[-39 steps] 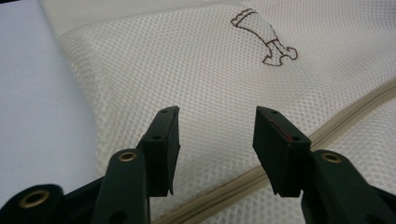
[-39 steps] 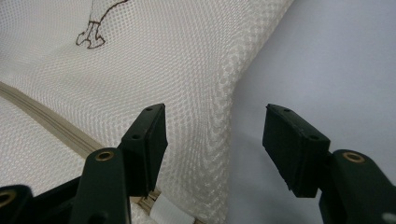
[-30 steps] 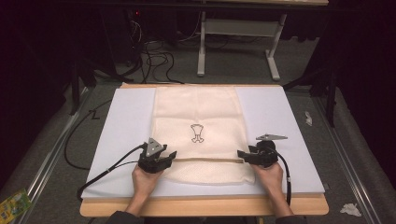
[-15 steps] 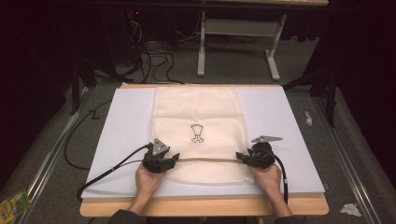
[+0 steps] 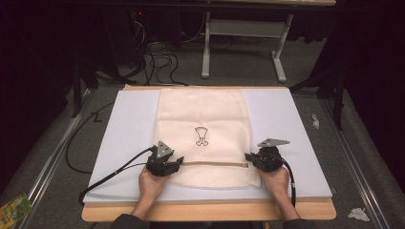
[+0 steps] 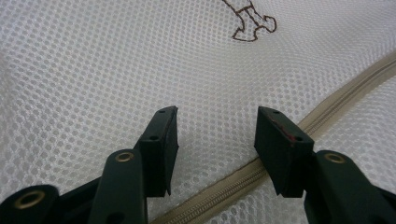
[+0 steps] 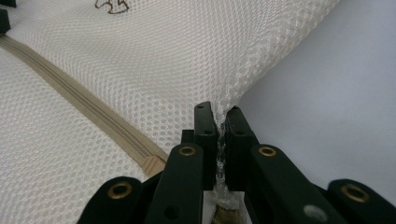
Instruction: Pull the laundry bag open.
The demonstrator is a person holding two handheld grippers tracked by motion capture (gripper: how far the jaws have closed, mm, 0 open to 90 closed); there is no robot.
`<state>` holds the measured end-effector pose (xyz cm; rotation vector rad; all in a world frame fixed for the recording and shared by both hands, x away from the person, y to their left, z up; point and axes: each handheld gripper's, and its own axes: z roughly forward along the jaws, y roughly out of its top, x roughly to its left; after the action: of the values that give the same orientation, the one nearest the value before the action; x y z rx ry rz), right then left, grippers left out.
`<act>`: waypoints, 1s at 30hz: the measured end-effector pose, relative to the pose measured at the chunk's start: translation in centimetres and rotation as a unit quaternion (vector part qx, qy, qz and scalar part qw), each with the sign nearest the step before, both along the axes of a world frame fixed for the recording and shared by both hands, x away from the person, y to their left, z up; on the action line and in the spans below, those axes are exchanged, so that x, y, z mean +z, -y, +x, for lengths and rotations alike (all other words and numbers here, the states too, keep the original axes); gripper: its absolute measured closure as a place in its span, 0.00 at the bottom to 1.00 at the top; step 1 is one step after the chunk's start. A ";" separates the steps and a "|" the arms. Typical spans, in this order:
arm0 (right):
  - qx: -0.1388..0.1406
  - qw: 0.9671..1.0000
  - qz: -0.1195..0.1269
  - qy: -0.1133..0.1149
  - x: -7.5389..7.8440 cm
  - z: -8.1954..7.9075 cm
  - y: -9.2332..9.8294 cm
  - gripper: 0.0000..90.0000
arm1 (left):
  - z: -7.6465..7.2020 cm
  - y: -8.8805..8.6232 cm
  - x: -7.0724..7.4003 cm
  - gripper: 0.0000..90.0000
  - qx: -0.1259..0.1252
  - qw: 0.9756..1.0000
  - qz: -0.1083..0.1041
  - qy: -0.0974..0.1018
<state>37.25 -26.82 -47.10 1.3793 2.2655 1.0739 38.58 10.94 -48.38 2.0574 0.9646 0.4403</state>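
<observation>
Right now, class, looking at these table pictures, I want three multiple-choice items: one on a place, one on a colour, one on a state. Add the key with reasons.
1. Where does the zip of the mesh bag run?
A. across the bag's near end, between the two grippers
B. along the far edge
C. off the bag, on the white mat

2. What colour is the zip?
A. black
B. tan
C. blue

3. How is the right gripper?
A. wide open above the bag
B. lying on the floor
C. shut on the bag's mesh

Key: 1 A, the zip crosses from left gripper to right; 2 B, the tape is tan; 3 C, mesh is pinched between its closed jaws.
</observation>
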 end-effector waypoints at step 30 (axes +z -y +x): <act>0.027 0.999 0.039 0.018 2.7 -0.1 0.4 0.98 | -0.2 2.8 2.1 0.57 -0.047 0.998 -0.035 -0.003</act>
<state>37.15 -27.20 -44.40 1.3231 2.2701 1.2075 38.40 8.17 -46.25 2.0331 0.8695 0.3472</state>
